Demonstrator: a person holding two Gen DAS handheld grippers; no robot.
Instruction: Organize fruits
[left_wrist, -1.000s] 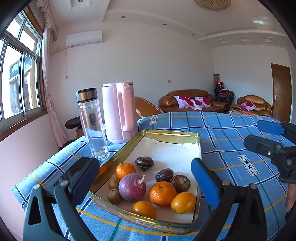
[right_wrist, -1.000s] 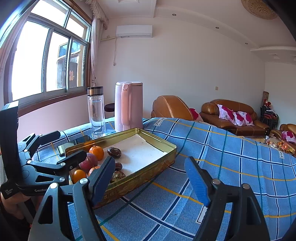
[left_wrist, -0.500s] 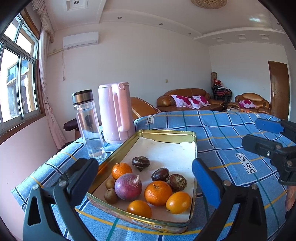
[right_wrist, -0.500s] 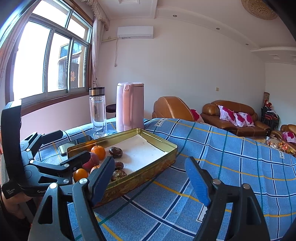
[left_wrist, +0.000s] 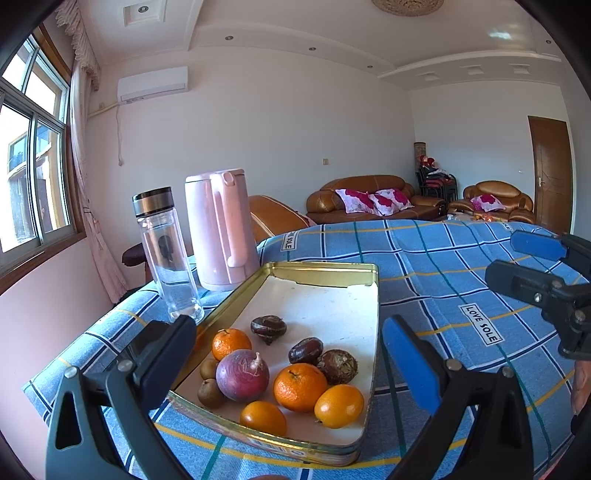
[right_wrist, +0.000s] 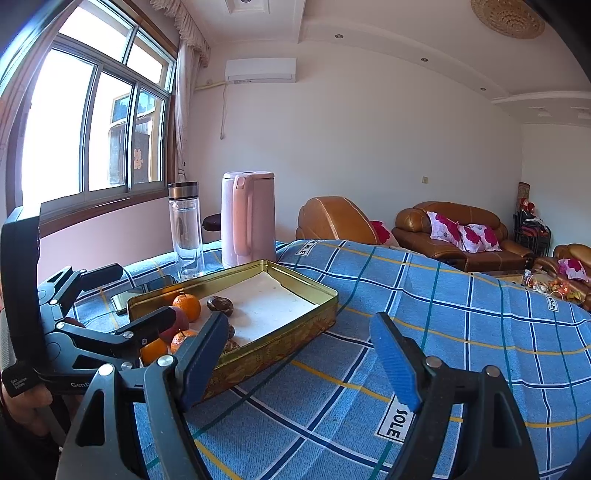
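Observation:
A gold tin tray (left_wrist: 334, 266) on the blue checked tablecloth holds fruit at its near end: several oranges (left_wrist: 299, 387), a purple round fruit (left_wrist: 242, 375), brown kiwis (left_wrist: 209, 393) and dark brown fruits (left_wrist: 268, 327). My left gripper (left_wrist: 288, 358) is open and empty, hovering just above the tray's near end. My right gripper (right_wrist: 299, 354) is open and empty, over the cloth to the right of the tray (right_wrist: 325, 295). The right gripper also shows at the right edge of the left wrist view (left_wrist: 535, 266).
A clear bottle (left_wrist: 166, 254) and a pink kettle (left_wrist: 221, 229) stand behind the tray's left side. A phone (right_wrist: 144, 290) lies on the cloth left of the tray. Brown sofas (left_wrist: 373, 201) stand beyond the table.
The left gripper has lifted and drawn back slightly, so the tray sits a little lower in its view. The right gripper has barely shifted. Both stay open.

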